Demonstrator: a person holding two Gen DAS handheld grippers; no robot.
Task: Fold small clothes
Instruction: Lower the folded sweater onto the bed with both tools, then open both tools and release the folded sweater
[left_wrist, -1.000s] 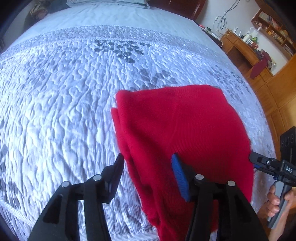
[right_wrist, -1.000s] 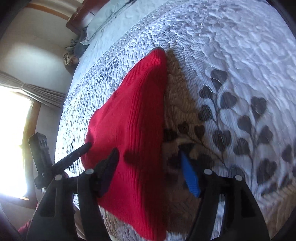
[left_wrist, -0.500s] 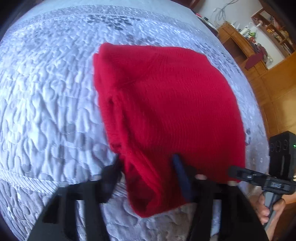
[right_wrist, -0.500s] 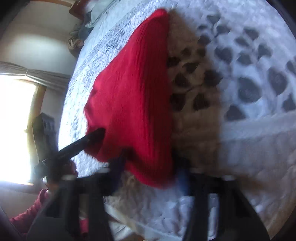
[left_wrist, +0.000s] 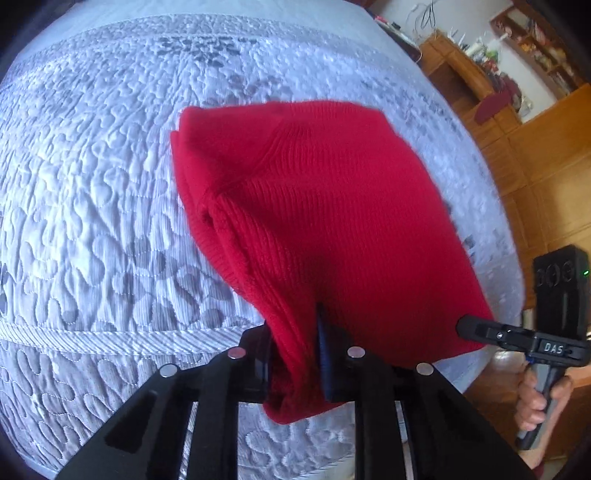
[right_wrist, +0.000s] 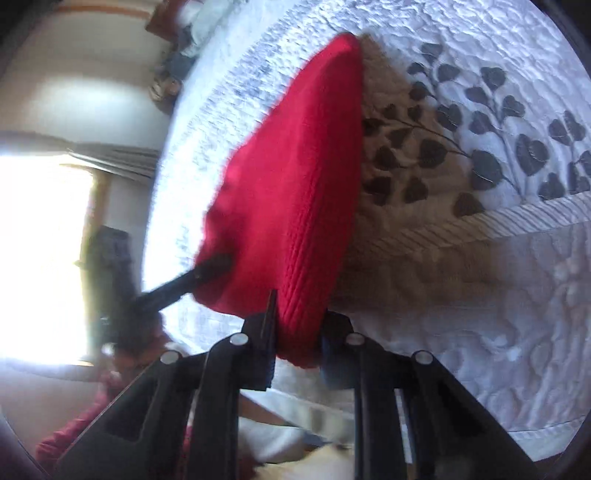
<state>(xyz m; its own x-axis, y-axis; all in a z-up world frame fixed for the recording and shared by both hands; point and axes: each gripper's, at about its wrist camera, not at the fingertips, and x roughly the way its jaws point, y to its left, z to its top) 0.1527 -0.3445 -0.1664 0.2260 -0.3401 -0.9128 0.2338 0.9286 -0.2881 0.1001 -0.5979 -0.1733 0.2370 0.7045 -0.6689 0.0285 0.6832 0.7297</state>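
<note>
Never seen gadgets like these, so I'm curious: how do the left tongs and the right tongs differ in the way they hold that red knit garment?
The left tongs pinch a thick bunched fold on the side with layered edges; the right tongs pinch the smoother ribbed side. The left tongs sit over plain quilted bedspread; the right tongs sit near its dark leaf print. Both are closed on the near edge of the red knit garment.

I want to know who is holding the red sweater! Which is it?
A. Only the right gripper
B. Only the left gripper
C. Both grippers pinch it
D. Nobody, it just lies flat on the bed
C: the left gripper is shut on the near edge of the red sweater, and the right gripper is shut on another corner of it, above the quilted bedspread.
</note>
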